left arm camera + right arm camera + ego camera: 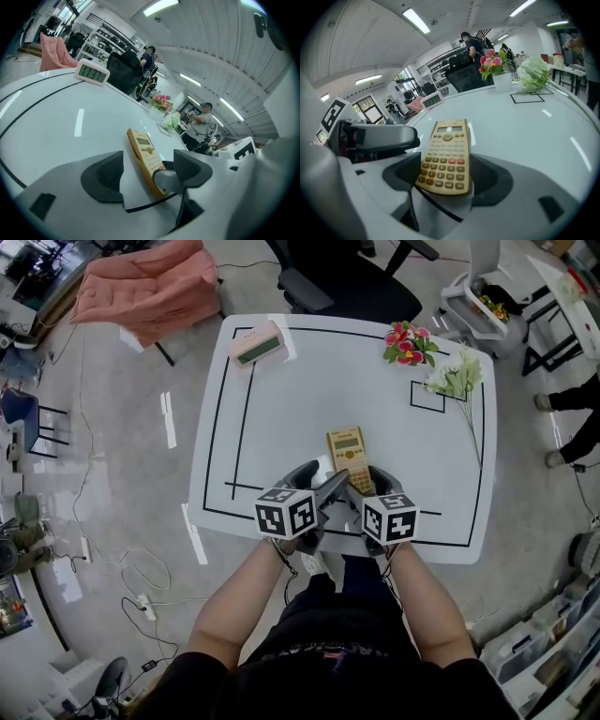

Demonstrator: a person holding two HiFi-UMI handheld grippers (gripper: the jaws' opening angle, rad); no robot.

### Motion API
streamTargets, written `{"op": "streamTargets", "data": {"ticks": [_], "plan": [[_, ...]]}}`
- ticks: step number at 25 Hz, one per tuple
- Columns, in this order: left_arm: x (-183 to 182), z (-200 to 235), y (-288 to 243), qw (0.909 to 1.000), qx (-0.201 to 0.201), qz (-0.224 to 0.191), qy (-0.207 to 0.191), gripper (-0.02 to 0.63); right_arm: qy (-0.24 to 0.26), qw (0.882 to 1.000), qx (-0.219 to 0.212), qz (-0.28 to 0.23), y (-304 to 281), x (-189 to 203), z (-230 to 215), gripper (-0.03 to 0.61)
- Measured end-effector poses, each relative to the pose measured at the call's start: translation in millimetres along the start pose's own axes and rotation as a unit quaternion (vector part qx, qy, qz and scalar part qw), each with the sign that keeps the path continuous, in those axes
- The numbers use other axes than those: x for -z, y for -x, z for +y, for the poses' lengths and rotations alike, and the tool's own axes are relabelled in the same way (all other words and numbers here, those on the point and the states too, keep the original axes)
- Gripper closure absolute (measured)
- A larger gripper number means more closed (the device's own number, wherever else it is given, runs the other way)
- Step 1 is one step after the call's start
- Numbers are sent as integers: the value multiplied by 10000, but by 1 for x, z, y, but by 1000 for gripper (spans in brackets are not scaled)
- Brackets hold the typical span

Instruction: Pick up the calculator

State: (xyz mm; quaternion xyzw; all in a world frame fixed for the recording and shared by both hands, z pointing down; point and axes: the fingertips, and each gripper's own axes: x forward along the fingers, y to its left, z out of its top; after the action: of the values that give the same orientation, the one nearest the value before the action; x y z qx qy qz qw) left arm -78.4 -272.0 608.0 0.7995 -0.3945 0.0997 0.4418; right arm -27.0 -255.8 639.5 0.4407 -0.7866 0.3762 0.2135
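A yellow calculator (348, 454) lies near the front edge of the white table (281, 409), its long side pointing away from me. My right gripper (364, 487) holds its near end, one jaw on each long side; in the right gripper view the calculator (446, 157) fills the gap of that gripper (444, 180) and its near end sits slightly raised. My left gripper (321, 483) is close beside it on the left, open, nothing between its jaws. The left gripper view shows the calculator (144, 154) just ahead of that gripper (147, 172).
A digital clock (257, 343) stands at the table's far left corner. Pink flowers (408, 343) and white flowers (457, 379) lie at the far right, by a taped black square (427, 397). A black office chair (347, 277) stands beyond the table.
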Motion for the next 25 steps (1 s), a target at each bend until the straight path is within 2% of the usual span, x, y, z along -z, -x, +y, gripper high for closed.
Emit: {"op": "streamTargets", "data": {"ticks": [5, 14, 18, 22, 25], "plan": [[5, 3, -19, 9994, 22, 172, 287, 284, -39, 9999, -97, 39, 0, -1, 0, 250], [5, -1, -45, 9982, -197, 495, 287, 325, -54, 9996, -253, 117, 1, 0, -2, 250], [2, 0, -49, 9975, -345, 469, 390, 338, -107, 9994, -303, 105, 3, -1, -1, 250], [-3, 8, -50, 9955, -397, 270, 814, 462, -253, 9990, -371, 63, 3, -3, -4, 250], [-4, 8, -49, 9936, -352, 153, 1060, 486, -295, 9987, -415, 79, 3, -3, -4, 250]]}}
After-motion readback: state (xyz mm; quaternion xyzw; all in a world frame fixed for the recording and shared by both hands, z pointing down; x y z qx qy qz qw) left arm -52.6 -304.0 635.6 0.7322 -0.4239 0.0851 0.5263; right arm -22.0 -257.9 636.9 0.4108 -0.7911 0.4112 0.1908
